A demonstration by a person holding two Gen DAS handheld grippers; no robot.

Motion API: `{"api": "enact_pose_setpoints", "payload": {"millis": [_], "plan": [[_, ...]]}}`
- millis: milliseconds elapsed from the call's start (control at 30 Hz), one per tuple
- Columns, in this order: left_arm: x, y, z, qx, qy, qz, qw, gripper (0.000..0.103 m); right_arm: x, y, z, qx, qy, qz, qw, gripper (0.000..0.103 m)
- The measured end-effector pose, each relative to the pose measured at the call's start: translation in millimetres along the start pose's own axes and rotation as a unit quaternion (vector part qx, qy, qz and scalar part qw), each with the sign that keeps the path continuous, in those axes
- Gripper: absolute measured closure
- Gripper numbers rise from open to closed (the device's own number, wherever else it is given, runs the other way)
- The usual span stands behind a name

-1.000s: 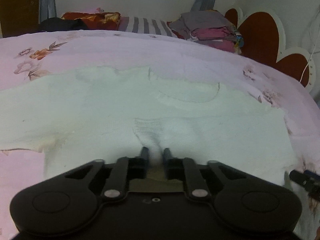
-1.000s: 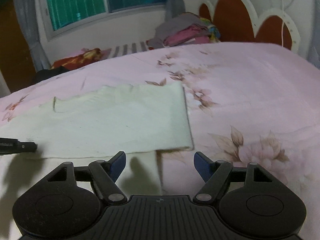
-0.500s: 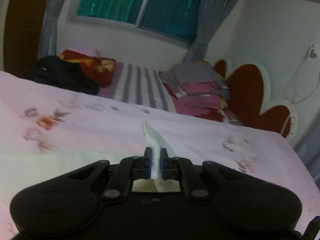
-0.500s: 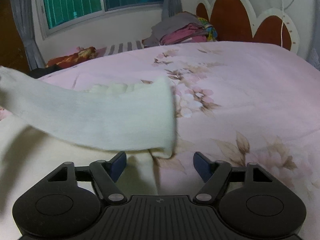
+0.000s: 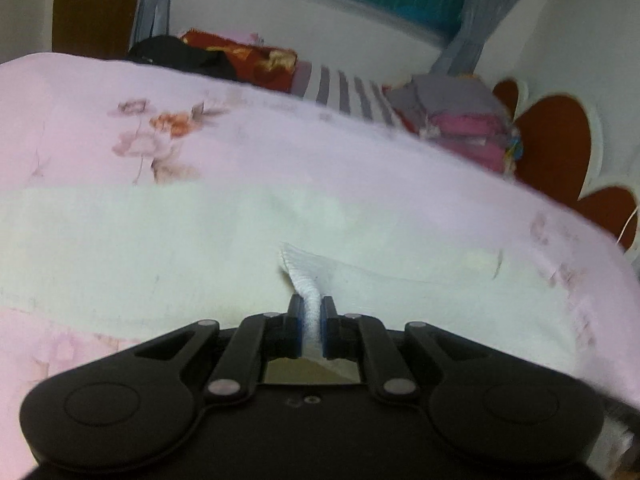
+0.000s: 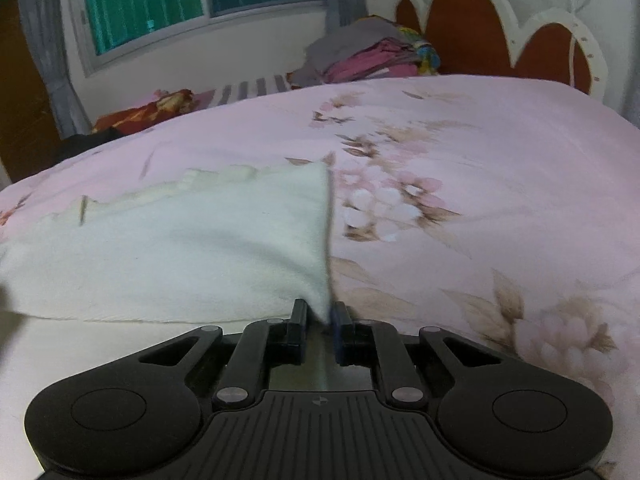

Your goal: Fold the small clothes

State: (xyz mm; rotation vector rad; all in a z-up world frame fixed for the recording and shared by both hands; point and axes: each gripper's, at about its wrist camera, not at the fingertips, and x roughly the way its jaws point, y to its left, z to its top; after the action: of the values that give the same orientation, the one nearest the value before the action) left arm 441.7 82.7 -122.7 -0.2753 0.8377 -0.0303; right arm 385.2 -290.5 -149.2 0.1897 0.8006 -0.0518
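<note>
A cream-white knitted garment [image 5: 168, 240] lies spread on the pink floral bedspread [image 5: 280, 152]. My left gripper [image 5: 311, 308] is shut on a ribbed edge of the garment, which rises in a strip between the jaws. In the right wrist view my right gripper [image 6: 322, 314] is shut on a corner of the garment [image 6: 180, 256]. That fold is lifted over the layer below and stretches away to the left.
A stack of folded clothes [image 6: 368, 56] sits at the head of the bed by the red-and-white headboard [image 6: 500, 44]. A striped pillow [image 5: 348, 88] and dark and red bundles [image 5: 216, 56] lie along the far edge under the window.
My left gripper lifted the ribbed edge up, then lowered it over the garment. My right gripper, open half a second ago, has closed on the corner of the fold.
</note>
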Motion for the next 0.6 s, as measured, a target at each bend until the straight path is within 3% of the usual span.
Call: {"api": "enact_pose_setpoints", "payload": {"millis": [67,167,233,267,300,467,567,600], "plan": [[9.7,1.5,-6.1,0.012,0.02,0.012,0.9997,0.093,-1.3,-1.1,3.7,0.001,0.01,0.009,1.0,0.091],[3.8,-2.3,-6.5,0.028,0.006,0.041,0.9988,0.078,-11.5,-4.0,12.0,0.012,0.001,0.034,0.999,0.088],[-4.7,-2.9,-3.1,0.026,-0.01,0.052,0.9982,0.072,-16.9,-5.8,19.1,0.02,-0.011,0.045,0.999,0.059],[-10.6,-3.0,-1.4,0.026,-0.022,0.054,0.998,0.068,-16.8,-6.0,23.0,0.022,-0.018,0.044,0.999,0.037],[-17.2,-4.4,-1.1,0.028,-0.034,0.055,0.9975,0.067,-15.3,-5.6,27.2,0.023,-0.024,0.041,0.999,0.035],[-25.5,-27.6,-1.3,0.079,-0.053,0.037,0.9948,0.067,15.0,-5.9,46.5,0.035,-0.005,0.045,0.998,0.036],[-14.1,-40.9,-8.4,0.101,-0.038,0.027,0.9938,0.067,36.5,-1.6,56.7,0.031,0.007,0.038,0.999,0.056],[-10.9,-43.6,-12.1,0.105,-0.034,0.027,0.9935,0.067,45.4,-1.1,59.8,0.035,0.017,0.036,0.999,0.058]]}}
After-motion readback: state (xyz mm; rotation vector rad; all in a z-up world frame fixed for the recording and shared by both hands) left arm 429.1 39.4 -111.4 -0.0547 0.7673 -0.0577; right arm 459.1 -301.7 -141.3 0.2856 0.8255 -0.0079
